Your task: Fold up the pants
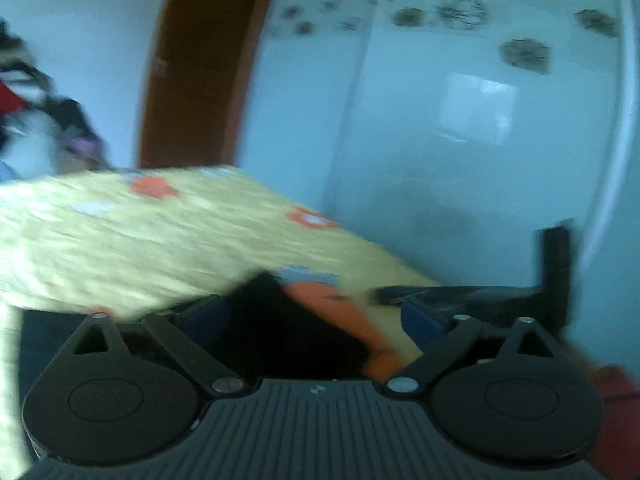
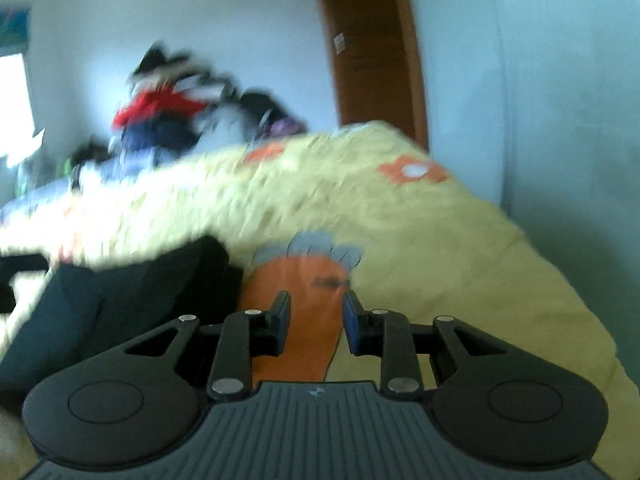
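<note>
The right gripper [image 2: 316, 322] had its blue-padded fingers [image 2: 351, 320] set a narrow gap apart with nothing between them; only the orange carrot print [image 2: 304, 312] of the yellow bedspread [image 2: 420, 248] showed through the gap. The pants [image 2: 120, 304], a dark heap, lay on that bedspread just to the left of the carrot print, clear of the right fingers. The gripper appeared to hover low over the print, pointing along the bed toward the brown door [image 2: 372, 48], probably lined up for a reach to the cloth beside it.

The left gripper [image 1: 316, 316] had its jaws spread wide. Dark cloth, most likely the pants [image 1: 288, 328], filled the space between its fingers beside the carrot print [image 1: 340, 312], but blur hid whether either pad touched it. This one was tilted up, looking past the bed's corner at the pale wardrobe [image 1: 460, 120]. A dark object [image 1: 500, 292] lay beyond the carrot print on that side; it could not be made out.

A pile of clothes [image 2: 180, 116] sat well beyond the carrot print, at the far end of the bed. The fold looked barely begun, as the pants were bunched, not flat.
</note>
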{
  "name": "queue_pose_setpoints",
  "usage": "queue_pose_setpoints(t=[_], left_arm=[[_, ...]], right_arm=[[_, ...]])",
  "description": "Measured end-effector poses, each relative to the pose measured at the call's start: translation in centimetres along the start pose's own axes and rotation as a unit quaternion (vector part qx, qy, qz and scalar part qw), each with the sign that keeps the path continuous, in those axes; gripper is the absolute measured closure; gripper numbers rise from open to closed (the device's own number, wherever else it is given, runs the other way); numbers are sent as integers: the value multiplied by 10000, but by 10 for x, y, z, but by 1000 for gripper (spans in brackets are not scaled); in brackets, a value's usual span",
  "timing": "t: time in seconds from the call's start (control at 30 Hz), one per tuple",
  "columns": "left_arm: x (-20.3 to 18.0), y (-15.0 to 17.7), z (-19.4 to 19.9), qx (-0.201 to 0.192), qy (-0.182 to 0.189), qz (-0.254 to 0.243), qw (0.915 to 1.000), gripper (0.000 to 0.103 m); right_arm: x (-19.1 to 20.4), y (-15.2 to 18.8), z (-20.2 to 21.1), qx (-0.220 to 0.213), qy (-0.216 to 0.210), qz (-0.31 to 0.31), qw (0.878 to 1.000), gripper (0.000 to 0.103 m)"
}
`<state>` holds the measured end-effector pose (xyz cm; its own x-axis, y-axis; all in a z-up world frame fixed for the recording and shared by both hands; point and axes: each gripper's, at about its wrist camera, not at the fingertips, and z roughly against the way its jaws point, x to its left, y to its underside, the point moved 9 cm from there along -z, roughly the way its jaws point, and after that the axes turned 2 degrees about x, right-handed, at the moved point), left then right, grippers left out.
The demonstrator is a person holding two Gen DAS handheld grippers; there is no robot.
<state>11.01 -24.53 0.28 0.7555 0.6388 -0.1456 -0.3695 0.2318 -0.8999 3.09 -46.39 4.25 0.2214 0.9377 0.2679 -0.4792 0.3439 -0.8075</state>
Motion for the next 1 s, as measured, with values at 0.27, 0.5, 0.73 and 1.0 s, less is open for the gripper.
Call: queue_pose_setpoints(t=[0.27,0.5,0.73,1.0], left_arm=[[131,2,-5,469,-1841,983,9769,6],[175,27,-35,1135,-2869,397,9504,5],[193,40,-23,1054,-3061,580,9444,5],[180,46,-20,1066,-2862,450,9512,6]], right_arm=[[72,-29,-39,118,-1414,153,9898,30],[81,-10,-102,627,-403,1232,9896,28],[67,-15,-78,184,-162,907,9956,26],[83,8,-87,455,-456,1292,9895,13]])
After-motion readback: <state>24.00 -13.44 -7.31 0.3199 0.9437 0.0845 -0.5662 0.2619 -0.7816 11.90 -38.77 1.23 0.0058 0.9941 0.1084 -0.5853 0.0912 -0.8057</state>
